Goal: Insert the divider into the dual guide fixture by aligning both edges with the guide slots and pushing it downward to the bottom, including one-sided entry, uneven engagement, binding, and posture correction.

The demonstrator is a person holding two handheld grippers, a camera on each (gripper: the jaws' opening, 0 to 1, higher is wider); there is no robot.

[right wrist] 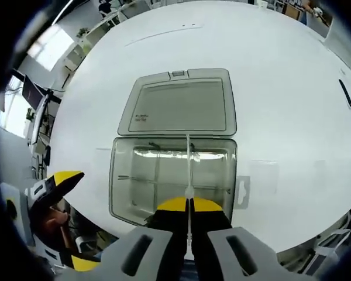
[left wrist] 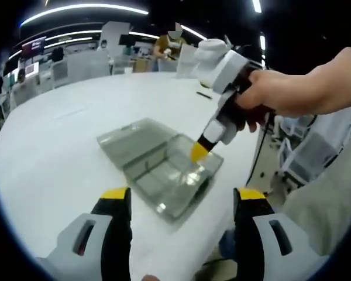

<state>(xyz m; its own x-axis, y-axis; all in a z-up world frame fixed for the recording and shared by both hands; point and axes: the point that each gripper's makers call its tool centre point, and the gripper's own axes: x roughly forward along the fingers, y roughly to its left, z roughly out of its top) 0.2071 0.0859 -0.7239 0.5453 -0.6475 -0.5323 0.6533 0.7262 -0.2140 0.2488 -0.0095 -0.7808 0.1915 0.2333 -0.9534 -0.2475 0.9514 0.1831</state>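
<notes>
Edgewise, the thin clear divider (right wrist: 188, 170) sits clamped in the right gripper (right wrist: 189, 205).

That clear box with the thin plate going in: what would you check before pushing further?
1. Right gripper shut on the divider: ok.
2. Lid folded back, off the box: ok.
3. Divider running straight across the box: ok.
4. Both divider edges in their guide slots: cannot tell.
5. Divider down at the bottom: cannot tell.
6. Left gripper open, apart from the box: ok.
</notes>
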